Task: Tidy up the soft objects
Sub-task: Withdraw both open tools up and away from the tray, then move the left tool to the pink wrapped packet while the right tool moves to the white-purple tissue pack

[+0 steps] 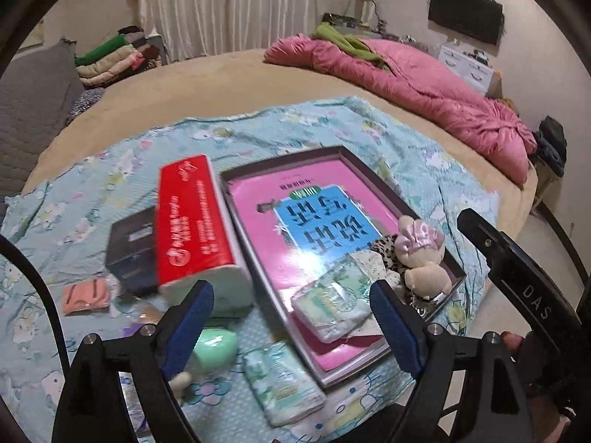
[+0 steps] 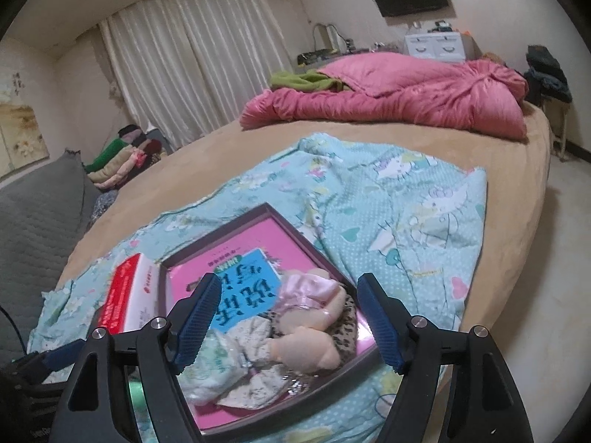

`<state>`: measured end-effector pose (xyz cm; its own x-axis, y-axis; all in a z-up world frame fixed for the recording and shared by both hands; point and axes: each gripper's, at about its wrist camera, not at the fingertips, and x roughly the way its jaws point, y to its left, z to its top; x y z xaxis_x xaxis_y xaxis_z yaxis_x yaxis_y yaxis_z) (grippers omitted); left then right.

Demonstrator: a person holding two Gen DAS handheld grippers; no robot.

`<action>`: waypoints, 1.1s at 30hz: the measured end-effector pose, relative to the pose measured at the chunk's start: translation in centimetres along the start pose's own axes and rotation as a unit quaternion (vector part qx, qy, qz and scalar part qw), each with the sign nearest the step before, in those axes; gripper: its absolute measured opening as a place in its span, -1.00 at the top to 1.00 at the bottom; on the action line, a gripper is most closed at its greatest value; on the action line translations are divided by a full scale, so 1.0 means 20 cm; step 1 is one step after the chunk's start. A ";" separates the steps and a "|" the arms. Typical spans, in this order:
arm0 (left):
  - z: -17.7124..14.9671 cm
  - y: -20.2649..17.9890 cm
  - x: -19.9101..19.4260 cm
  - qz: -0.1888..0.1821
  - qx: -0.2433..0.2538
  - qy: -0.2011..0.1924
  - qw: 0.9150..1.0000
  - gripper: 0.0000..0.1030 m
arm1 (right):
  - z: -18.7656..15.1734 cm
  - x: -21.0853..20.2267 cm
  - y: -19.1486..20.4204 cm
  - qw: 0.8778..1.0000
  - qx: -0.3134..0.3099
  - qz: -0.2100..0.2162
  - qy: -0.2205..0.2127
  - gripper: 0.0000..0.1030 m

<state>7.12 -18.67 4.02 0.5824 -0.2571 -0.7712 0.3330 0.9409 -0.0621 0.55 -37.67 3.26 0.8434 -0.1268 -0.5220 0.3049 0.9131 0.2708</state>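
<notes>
left tongs point(image 1: 291, 308) hanging released, nothing between | right tongs point(image 2: 290, 317) likewise released | plush doll point(image 1: 424, 258) lying in tray point(image 1: 369, 170) by tissue pack point(image 1: 332, 306) (both light, squashy) | we are judging the doll's round body the best hold

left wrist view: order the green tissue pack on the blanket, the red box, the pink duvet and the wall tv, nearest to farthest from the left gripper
From the left gripper:
1. green tissue pack, just below the fingertips on the blanket
2. red box, ahead, left of the tray
3. pink duvet, far side of the bed, right
4. wall tv, back wall, upper right
</notes>
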 end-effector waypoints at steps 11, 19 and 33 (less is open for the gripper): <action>0.01 0.17 -0.25 0.015 -0.014 -0.030 0.999 -0.69 | 0.03 -0.16 0.27 0.998 -0.047 0.047 -0.005 -0.52; -0.02 0.34 -0.34 0.028 -0.043 -0.038 0.998 -0.69 | 0.00 -0.21 0.42 0.995 -0.079 0.065 0.002 -0.54; -0.07 0.68 -0.41 0.056 -0.098 -0.038 0.993 -0.69 | -0.08 -0.24 0.62 0.988 -0.123 0.092 0.024 -0.55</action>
<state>5.83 -3.53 8.56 0.6647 -0.1580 -0.7302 0.1165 0.9874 -0.1075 -0.46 -25.02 7.89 0.8510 0.0636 -0.5214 0.0265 0.9862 0.1635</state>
